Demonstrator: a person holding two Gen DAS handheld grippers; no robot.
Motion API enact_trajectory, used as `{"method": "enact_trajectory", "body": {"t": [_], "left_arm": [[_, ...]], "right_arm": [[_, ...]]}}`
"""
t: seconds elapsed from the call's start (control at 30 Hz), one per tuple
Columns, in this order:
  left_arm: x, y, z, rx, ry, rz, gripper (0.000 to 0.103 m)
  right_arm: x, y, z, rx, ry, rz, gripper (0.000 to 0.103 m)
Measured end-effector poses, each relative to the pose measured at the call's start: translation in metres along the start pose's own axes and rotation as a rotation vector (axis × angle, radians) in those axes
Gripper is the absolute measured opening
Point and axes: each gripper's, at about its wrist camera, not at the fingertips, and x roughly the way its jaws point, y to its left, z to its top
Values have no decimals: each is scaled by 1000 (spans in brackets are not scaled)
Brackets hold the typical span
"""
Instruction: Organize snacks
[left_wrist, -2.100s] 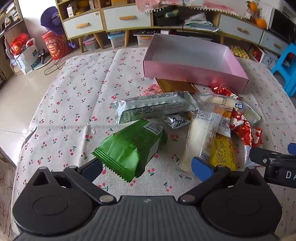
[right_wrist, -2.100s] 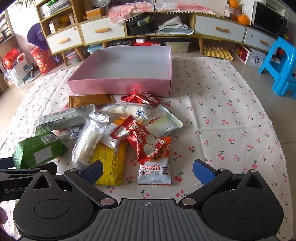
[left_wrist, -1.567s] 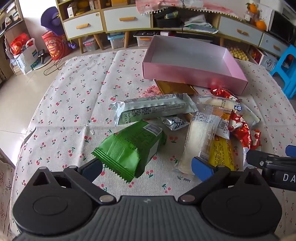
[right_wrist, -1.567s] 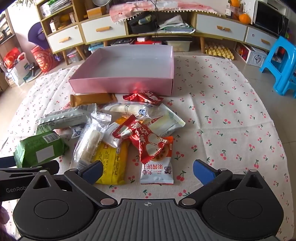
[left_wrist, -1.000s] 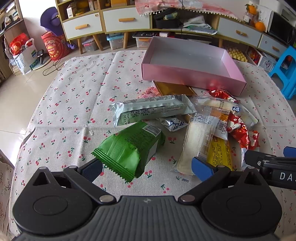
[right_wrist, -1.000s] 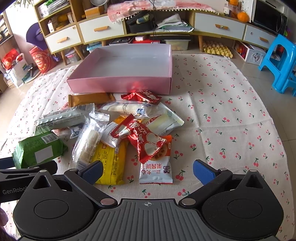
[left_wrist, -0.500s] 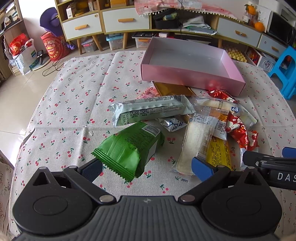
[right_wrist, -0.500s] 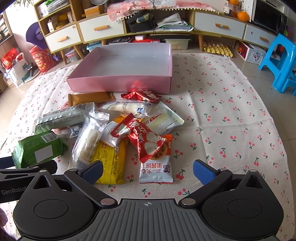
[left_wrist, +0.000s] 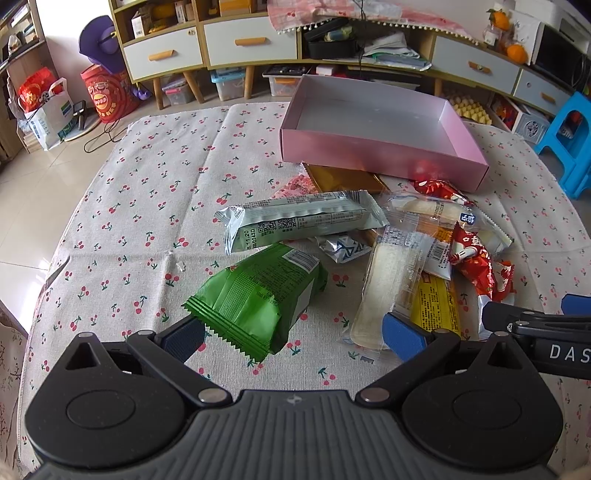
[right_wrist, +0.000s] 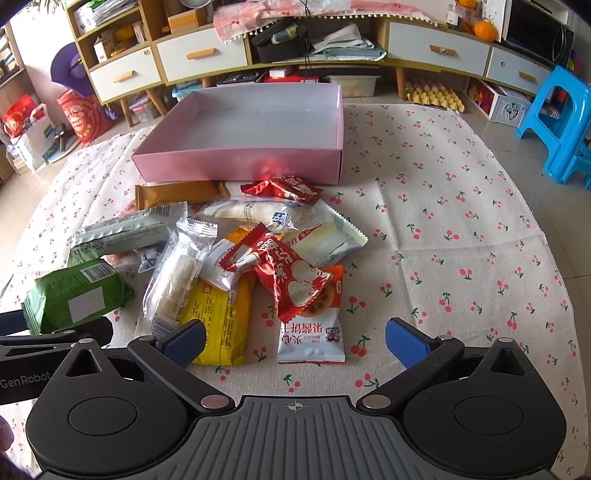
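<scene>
Your cherry-print tablecloth (right_wrist: 461, 229) carries the snack pile (right_wrist: 236, 258) just near of the pink box (right_wrist: 240, 162); cabinets (right_wrist: 436, 48) stand far behind. Your left gripper (left_wrist: 291, 334) and right gripper (right_wrist: 293, 339) hover low, jaws apart, holding nothing.

bare tablecloth (right_wrist: 461, 258) lies right of the snack pile (right_wrist: 236, 258); the pile crowds the pink box (right_wrist: 240, 166) front wall, blocking direct approach.
</scene>
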Motion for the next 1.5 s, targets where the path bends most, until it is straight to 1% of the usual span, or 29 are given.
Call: {"method": "enact_trajectory", "body": {"t": [0.8,1.13,1.3,1.43,1.5], "left_arm": [[0,0,-1,0,-2,0,103],[-1,-2,3,13,-2,-13,103],[0,4,4,11,-1,-27,103],[-1,11,8,0,-19,-42,103],[1,15,10,-5,-25,-40,103]], "right_arm": [[2,-1,0,4,13,-2,103],[2,0,2,2,27,-1,103],[-1,-5,9,31,28,17,103],[-5,-9,17,53,22,37,103],[-8,-11,23,57,22,65,103]]}}
